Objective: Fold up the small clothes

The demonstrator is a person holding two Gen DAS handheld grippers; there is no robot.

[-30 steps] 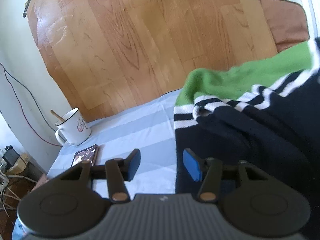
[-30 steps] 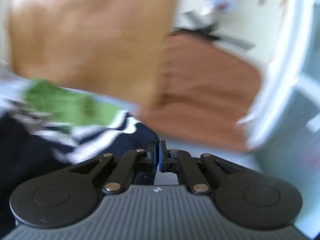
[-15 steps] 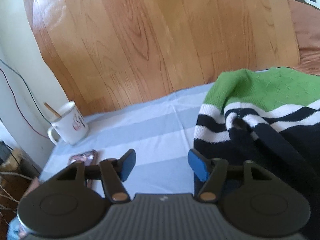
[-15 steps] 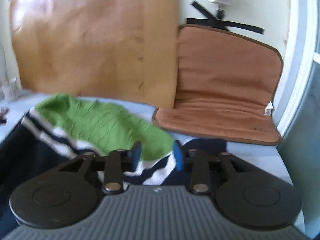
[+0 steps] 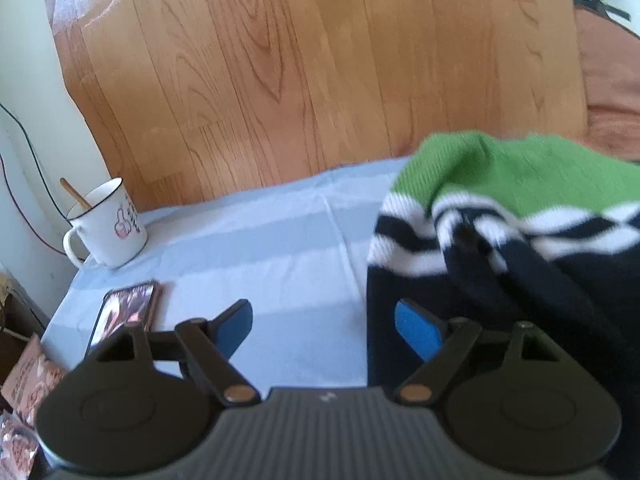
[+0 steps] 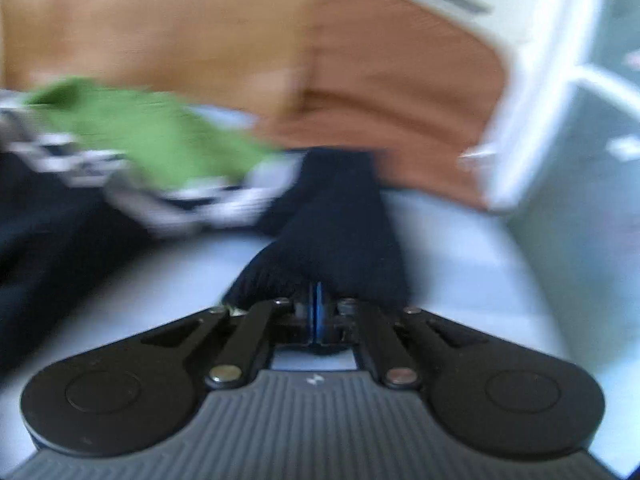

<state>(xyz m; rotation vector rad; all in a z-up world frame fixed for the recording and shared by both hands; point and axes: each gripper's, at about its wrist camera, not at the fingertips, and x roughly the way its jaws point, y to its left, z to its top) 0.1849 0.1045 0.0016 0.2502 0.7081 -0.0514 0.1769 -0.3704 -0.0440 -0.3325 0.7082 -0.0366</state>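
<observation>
While the right claw (image 6: 318,304) tilts down clenched on the sweater's sleeve (image 6: 332,216), the left claw (image 5: 324,328) is opening, empty.

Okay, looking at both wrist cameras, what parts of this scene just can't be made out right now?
- Sweater, left wrist view: its right side and lower body are cut off by the frame edge, and the left gripper, whose jaws are opening with nothing between them, covers part.
- Sweater, right wrist view: motion blur smears its stripes.
- Right gripper: shut on the dark sleeve; fabric hides the fingertips.
- Phone screen: too small to read.
- Mug: its contents are hidden by the rim.
</observation>
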